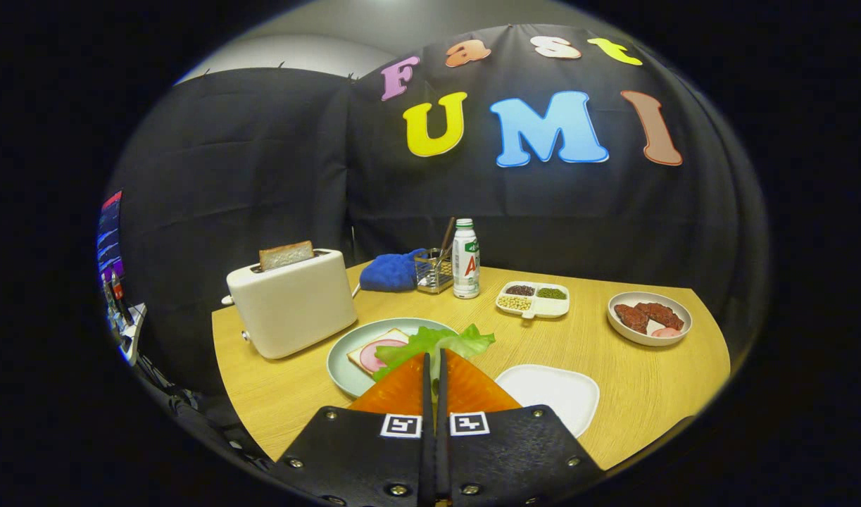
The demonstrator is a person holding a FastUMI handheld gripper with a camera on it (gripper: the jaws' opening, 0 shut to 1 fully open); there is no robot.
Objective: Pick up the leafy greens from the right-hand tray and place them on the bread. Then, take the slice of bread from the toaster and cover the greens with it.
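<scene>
My gripper (434, 358) is shut on the leafy greens (437, 341), which stick out ahead of the fingertips and hang over the pale green plate (346, 370). On that plate lies a slice of bread (368, 351) with a pink round of ham (374, 355) on it, just left of the fingers and partly hidden by the greens. A white toaster (293, 303) stands beyond the plate to the left, with a slice of bread (286, 255) poking up from its slot. The white tray (553, 394) to the right of the fingers is bare.
Farther back on the wooden table (648, 380) are a blue cloth (393, 272), a wire holder with sticks (435, 271), a white bottle (465, 259), a divided dish of beans (533, 298) and a bowl of meat (648, 318).
</scene>
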